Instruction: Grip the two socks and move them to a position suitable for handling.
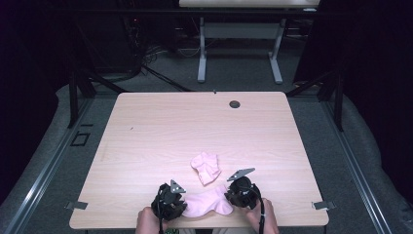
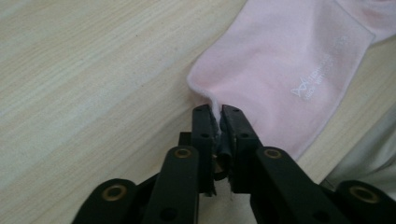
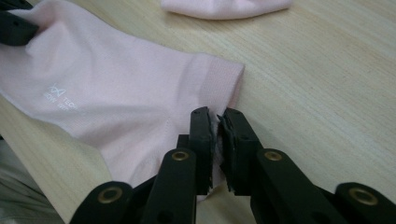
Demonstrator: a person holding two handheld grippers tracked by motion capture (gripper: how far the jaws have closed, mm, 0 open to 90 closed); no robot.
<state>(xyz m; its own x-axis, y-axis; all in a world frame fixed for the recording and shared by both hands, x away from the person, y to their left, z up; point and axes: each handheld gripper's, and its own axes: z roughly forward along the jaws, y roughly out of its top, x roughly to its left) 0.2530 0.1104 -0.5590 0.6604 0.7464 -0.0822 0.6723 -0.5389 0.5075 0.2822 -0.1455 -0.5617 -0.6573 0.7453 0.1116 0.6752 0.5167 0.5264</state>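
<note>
Both clamped on flat pink sock (image 1: 209, 203): left gripper (image 2: 215, 114) at toe, right gripper (image 3: 217, 116) at cuff, long axis stretched between.

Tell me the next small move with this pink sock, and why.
Probably lift both ends together. The left gripper pinches one end of the flat pink sock, the right gripper pinches its other end, and it lies near the table edge beside the crumpled sock.

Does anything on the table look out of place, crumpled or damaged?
Only the second pink sock looks untidy: it lies crumpled just beyond the flat pink sock, which the left gripper and right gripper pinch. No damage shows.
</note>
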